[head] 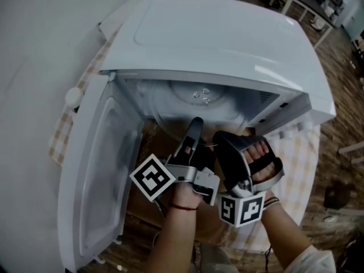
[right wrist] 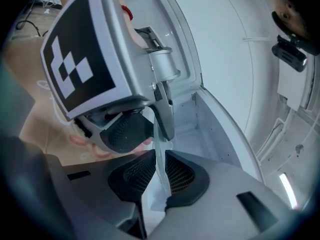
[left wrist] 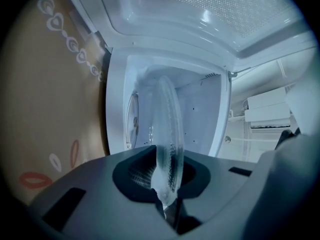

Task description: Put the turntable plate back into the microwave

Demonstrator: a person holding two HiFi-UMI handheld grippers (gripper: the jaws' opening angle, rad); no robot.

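Turntable plate (left wrist: 167,134), clear glass, is pinched at its near rim by the left gripper (left wrist: 167,186) and the right gripper (right wrist: 160,176), side by side. Its far part appears to reach inside the microwave (head: 227,38), whose door (head: 96,175) hangs open at the microwave's left.

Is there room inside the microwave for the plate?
Yes: the cavity beyond the plate looks free, wall to wall. The opening is crowded: the left gripper and right gripper both pinch the plate's rim there.
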